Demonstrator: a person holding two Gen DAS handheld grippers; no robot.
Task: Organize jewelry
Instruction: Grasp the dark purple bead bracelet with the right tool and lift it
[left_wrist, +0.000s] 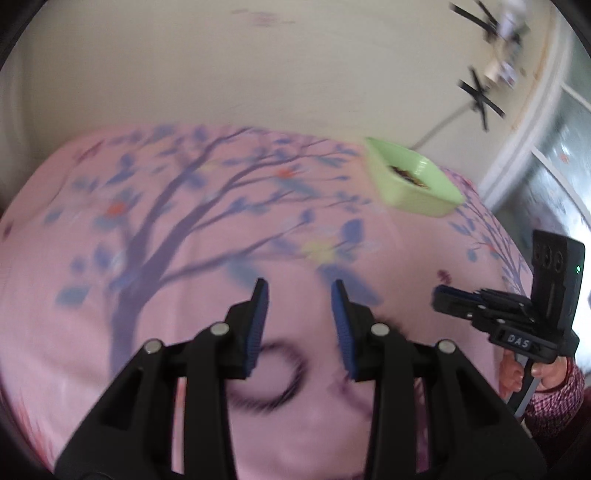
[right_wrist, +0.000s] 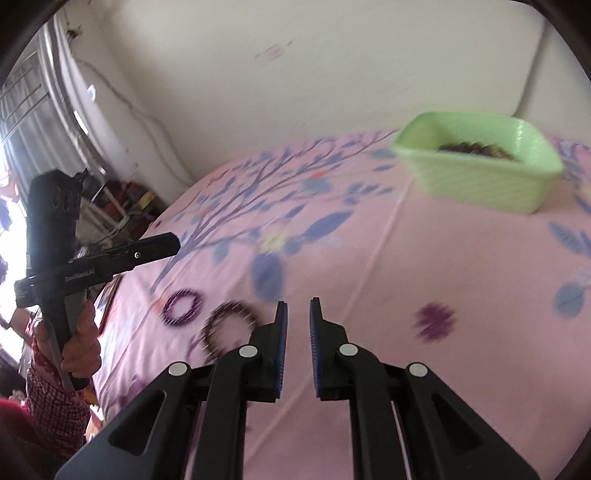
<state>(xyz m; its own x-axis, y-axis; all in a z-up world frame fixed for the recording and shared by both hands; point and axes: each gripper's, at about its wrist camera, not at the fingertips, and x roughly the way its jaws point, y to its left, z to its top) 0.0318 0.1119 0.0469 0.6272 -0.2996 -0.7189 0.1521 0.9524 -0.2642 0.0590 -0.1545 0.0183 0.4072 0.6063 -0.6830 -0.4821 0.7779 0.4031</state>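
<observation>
Bracelets (right_wrist: 227, 326) sit near the bed's (right_wrist: 406, 277) left edge, so I hover my left gripper (left_wrist: 299, 295) there, fingers apart; right gripper (right_wrist: 297, 310), fingers slightly apart, faces the green tray (right_wrist: 476, 184).

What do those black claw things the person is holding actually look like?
Each gripper is matte black plastic with two fingers padded in ribbed blue, and silver pivot pins. A boxy black camera block tops the pistol handle. The hand wears a red-checked sleeve.
</observation>
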